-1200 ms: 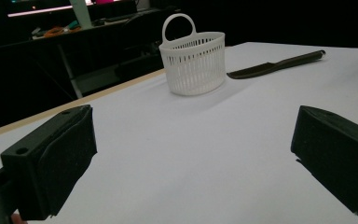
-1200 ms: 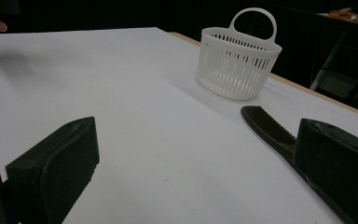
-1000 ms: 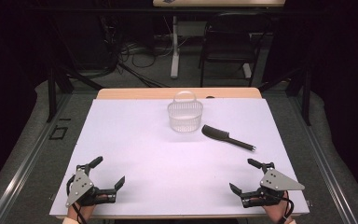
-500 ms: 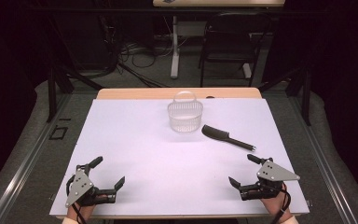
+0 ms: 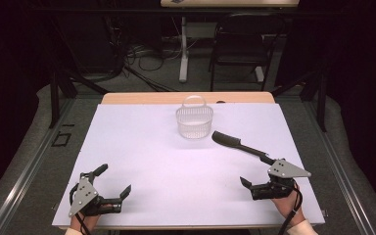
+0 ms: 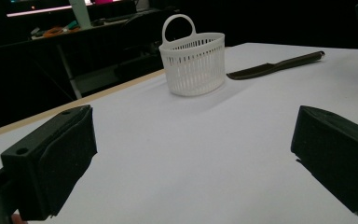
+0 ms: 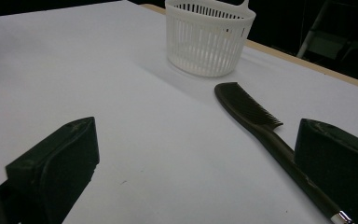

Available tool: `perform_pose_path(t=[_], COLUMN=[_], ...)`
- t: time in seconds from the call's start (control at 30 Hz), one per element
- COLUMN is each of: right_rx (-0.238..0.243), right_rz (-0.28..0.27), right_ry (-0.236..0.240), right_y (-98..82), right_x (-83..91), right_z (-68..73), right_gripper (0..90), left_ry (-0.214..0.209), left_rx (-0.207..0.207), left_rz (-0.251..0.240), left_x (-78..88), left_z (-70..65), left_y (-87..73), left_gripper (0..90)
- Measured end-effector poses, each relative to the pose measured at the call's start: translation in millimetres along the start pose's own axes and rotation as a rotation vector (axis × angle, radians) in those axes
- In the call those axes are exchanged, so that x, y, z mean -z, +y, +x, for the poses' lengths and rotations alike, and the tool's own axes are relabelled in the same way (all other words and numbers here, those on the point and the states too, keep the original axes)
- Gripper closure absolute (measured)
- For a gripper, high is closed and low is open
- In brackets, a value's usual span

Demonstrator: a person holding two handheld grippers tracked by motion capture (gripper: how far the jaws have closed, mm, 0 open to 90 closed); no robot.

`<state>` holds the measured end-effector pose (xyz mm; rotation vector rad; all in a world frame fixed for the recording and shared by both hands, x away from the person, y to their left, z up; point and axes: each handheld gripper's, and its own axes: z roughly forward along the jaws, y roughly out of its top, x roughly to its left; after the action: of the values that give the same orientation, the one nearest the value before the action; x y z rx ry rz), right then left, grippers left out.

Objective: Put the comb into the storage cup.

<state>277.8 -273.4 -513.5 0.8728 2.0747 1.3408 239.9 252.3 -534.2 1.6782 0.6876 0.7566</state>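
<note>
Right gripper view: jaws stand wide apart, nothing between the pads, just bare table. The black comb (image 7: 261, 126) lies flat right by the rt-hand jaw, handle end running alongside it, teeth end pointing toward the white basket (image 7: 208, 39) further off. High view: right gripper (image 5: 258, 172) sits low near the table's front rt edge, comb (image 5: 240, 145) handle tip just at its far jaw, whether touching I can't tell. Left gripper (image 5: 113, 180) at front left, jaws also wide w/ nothing held, well apart from comb & basket (image 5: 194, 120). Basket stands upright near the far edge of the white table (image 5: 142, 142), comb's head just beside it, not touching.
</note>
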Motion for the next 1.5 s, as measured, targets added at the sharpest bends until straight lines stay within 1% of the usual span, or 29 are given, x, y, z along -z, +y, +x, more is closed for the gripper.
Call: perform_pose_path(t=[0.13, 0.37, 0.7, 0.87, 1.1, 1.5], right_rx=[-0.016, -0.025, -0.054, -0.060, -0.057, -0.055], right_rz=[0.006, 0.011, 0.024, 0.029, 0.035, 0.079], right_ry=[-0.011, -0.035, -0.057, -0.059, -0.060, -0.050], right_y=[2.9, 7.8, 12.7, 14.7, 16.7, 18.1], right_x=[-4.8, -11.8, -21.0, -24.7, -29.6, -38.7], right_z=[-8.1, -20.3, -37.7, -42.6, -47.3, -56.5], right_gripper=[0.0, 0.0, 0.0, 0.0, 0.0, 0.0], left_ry=[0.000, -0.001, 0.000, -0.002, 0.000, 0.001], left_rx=[0.001, 0.001, 0.004, 0.006, 0.003, 0.004], left_rz=[0.003, 0.003, 0.001, 0.001, 0.005, 0.007], left_x=[0.1, 0.0, 0.7, 0.7, 0.7, 1.3], left_z=[0.0, 0.2, 0.3, 0.7, 1.1, 1.3], left_y=[-0.1, -0.1, -0.2, -0.3, -0.3, -0.5], left_gripper=[0.1, 0.1, 0.1, 0.1, 0.1, 0.1])
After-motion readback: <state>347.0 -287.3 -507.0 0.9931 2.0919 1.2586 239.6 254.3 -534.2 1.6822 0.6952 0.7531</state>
